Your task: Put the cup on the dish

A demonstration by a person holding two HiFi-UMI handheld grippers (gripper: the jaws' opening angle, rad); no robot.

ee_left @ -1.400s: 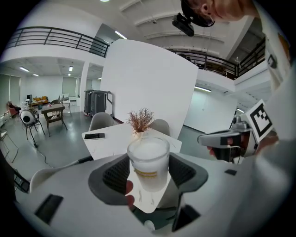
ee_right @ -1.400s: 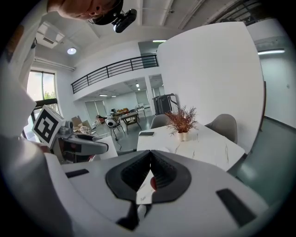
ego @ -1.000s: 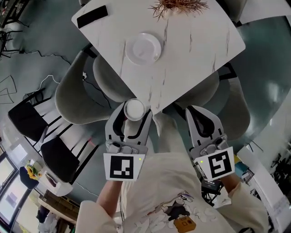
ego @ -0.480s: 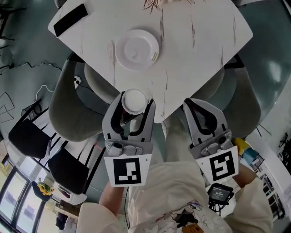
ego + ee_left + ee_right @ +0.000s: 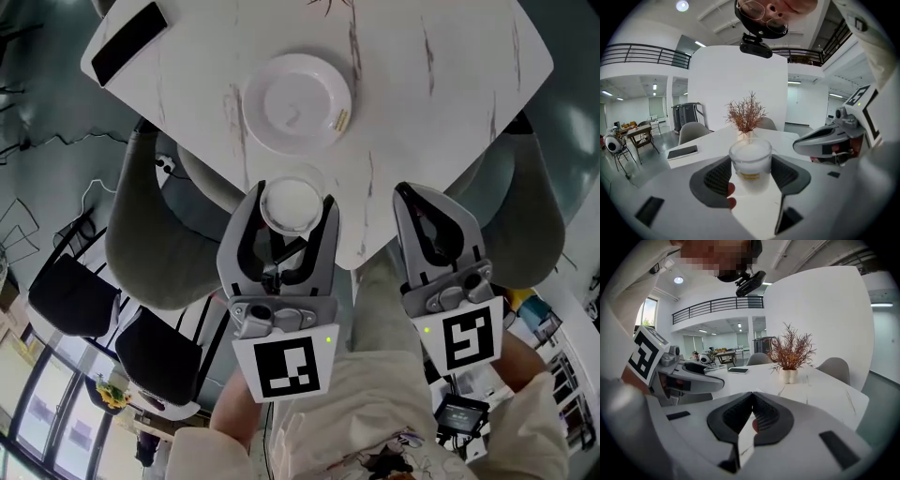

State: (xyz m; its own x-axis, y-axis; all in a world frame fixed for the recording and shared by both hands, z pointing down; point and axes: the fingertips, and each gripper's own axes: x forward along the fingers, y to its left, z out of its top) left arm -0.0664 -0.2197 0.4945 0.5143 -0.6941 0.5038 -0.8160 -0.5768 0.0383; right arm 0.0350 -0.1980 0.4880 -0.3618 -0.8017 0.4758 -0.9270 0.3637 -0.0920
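Note:
A clear glass cup (image 5: 292,203) with a frosted white inside and a yellow label (image 5: 751,166) sits between the jaws of my left gripper (image 5: 292,208), which is shut on it at the near corner of the white marble table (image 5: 412,122). The white dish (image 5: 296,102) lies on the table just beyond the cup, with a small tan item at its right rim. To the right, my right gripper (image 5: 434,214) hangs over the table's near edge, jaws closed together with nothing in them (image 5: 751,414).
A black phone (image 5: 129,42) lies at the table's far left corner. A white vase with a dried reddish plant (image 5: 746,116) stands at the far side. Grey chairs (image 5: 141,230) flank the table below, and black chairs (image 5: 66,291) stand at the left.
Both grippers have moved forward toward the table. The cup in the left gripper is now closer to the dish, over the table's near corner.

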